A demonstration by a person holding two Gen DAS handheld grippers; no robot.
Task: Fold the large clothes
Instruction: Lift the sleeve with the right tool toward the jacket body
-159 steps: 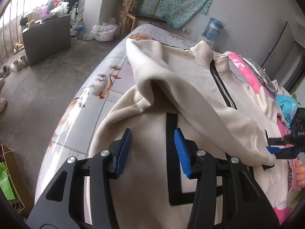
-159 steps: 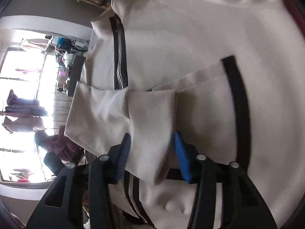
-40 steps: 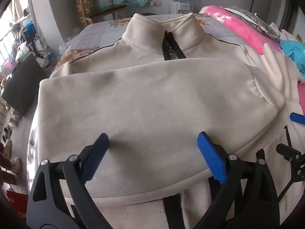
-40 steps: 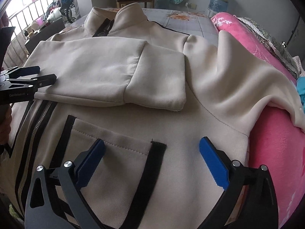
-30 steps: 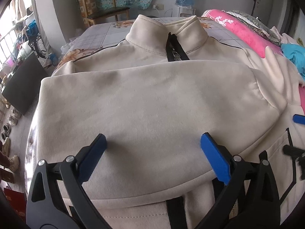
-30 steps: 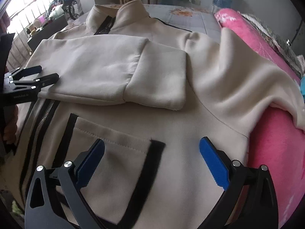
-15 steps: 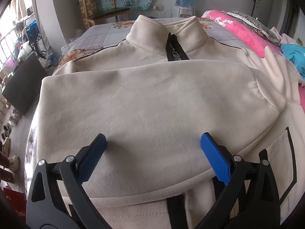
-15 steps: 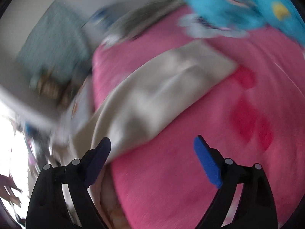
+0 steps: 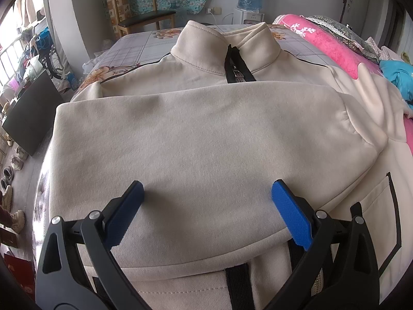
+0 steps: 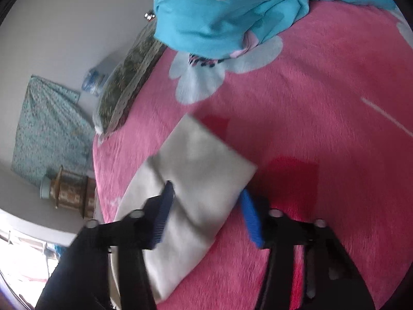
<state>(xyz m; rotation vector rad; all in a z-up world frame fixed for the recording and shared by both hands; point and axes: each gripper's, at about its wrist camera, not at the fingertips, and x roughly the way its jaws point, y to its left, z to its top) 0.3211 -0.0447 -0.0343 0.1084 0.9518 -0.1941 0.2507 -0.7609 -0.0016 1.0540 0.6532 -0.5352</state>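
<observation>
**Right jaws closing over the loose sleeve cuff**

My left gripper (image 9: pixel 205 211) hangs with its jaws wide apart and nothing between them, just above the sleeve (image 9: pixel 196 149) that lies folded flat across the chest of the cream jacket (image 9: pixel 374 206). The jacket is spread front-up on the bed (image 9: pixel 134 49), its stand-up collar (image 9: pixel 224 44) at the far end and the black zipper (image 9: pixel 237 69) running out from under the folded sleeve. A black-edged pocket (image 9: pixel 384 222) shows to the right of my fingers.

My right gripper (image 10: pixel 206 214) is out over the pink blanket (image 10: pixel 322 103), where the jacket's other sleeve cuff (image 10: pixel 201 170) lies stretched away from the body. Its jaws are closing with the cuff between them. The dark pad (image 10: pixel 162 211) looks to be on the cloth already, but the picture is blurred and I cannot say the blue pad (image 10: pixel 251 219) presses yet. A turquoise cloth (image 10: pixel 232 5) is heaped on the blanket beyond the cuff.
</observation>
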